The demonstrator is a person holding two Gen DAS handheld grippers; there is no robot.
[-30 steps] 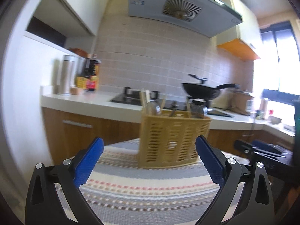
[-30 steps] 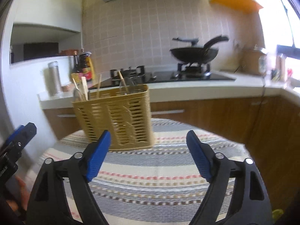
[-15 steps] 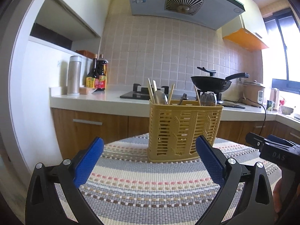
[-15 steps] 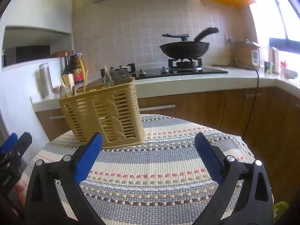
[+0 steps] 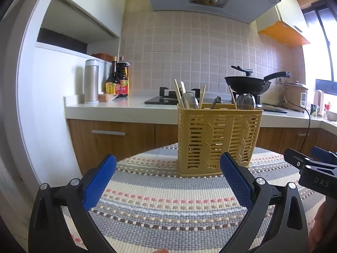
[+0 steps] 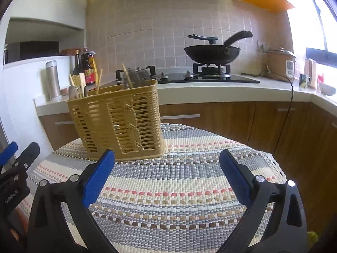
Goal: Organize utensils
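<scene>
A yellow slatted utensil basket (image 5: pixel 217 139) stands upright on a striped woven mat (image 5: pixel 168 200); it also shows in the right wrist view (image 6: pixel 118 124). Chopsticks (image 5: pixel 179 93) and spoons (image 5: pixel 189 101) stick out of its top. My left gripper (image 5: pixel 168 179) is open and empty, low over the mat, short of the basket. My right gripper (image 6: pixel 166 177) is open and empty, to the right of the basket. The right gripper's tip shows in the left wrist view (image 5: pixel 311 164); the left gripper's tip shows in the right wrist view (image 6: pixel 16 158).
Behind the mat runs a white kitchen counter (image 5: pixel 118 105) with wooden cabinets. On it stand a steel flask (image 5: pixel 91 81), sauce bottles (image 5: pixel 118 78), a gas hob with a black wok (image 5: pixel 248 84) and a rice cooker (image 6: pixel 280 63).
Both grippers have drawn back and risen slightly, so the basket sits further right in the left view and further left in the right view. Both stay open.
</scene>
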